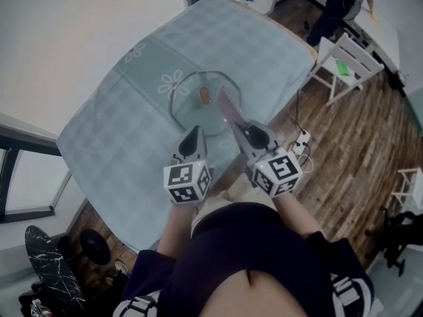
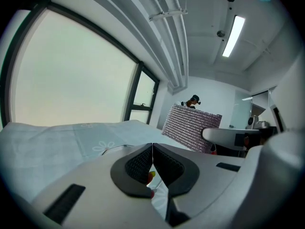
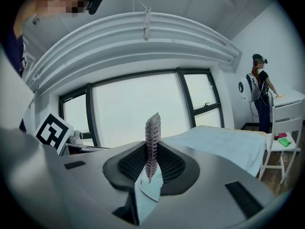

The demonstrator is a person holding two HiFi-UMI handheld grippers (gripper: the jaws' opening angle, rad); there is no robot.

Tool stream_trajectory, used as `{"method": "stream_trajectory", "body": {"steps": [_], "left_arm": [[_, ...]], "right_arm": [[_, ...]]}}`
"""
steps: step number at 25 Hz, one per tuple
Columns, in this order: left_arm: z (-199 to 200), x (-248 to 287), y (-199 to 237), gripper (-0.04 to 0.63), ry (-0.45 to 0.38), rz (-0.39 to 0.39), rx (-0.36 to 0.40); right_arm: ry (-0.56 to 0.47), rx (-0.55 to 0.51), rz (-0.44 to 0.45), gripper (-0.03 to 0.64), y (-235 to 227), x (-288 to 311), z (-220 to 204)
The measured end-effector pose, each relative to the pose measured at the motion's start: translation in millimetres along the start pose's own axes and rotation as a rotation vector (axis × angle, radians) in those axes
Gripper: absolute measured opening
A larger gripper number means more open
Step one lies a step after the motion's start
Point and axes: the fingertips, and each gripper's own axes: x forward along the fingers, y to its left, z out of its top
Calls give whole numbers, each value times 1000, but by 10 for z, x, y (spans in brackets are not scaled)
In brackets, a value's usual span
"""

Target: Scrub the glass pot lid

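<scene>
The round glass pot lid (image 1: 198, 114) lies flat on the pale blue flowered tablecloth (image 1: 112, 111), its brown knob (image 1: 205, 96) up. My left gripper (image 1: 195, 133) hovers over the lid's near rim, shut with nothing in it; in the left gripper view (image 2: 152, 149) its pads meet and the knob (image 2: 150, 176) shows through the slit below. My right gripper (image 1: 236, 129) is shut on a steel mesh scrub cloth (image 1: 228, 106) that reaches over the lid's right side. The cloth stands edge-on in the right gripper view (image 3: 152, 137) and hangs broadside in the left gripper view (image 2: 191, 127).
The table's near right edge (image 1: 264, 124) drops to a wooden floor with a white power strip (image 1: 302, 140). A white chair (image 1: 348, 61) stands to the right, and a person (image 1: 338, 5) is farther back. Large windows (image 3: 138, 111) run along the far wall.
</scene>
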Motion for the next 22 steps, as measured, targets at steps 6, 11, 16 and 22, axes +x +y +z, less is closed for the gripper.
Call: {"method": "stream_trajectory", "body": {"steps": [6,11,16,22], "left_arm": [[-49,184,150,2,16,47,-30],[-28,481,378,2,22,107,-68],[56,758,550,2,21,155,-97],[100,1028,692,2,31,216,-136]], "right_arm": [[42,-10,8,74,-282,234,-41],[67,-31,53,74,-488,624,22],[107,-45,100,74,-674,1009,38],[164,-68,136,74,-907,1362,17]]}}
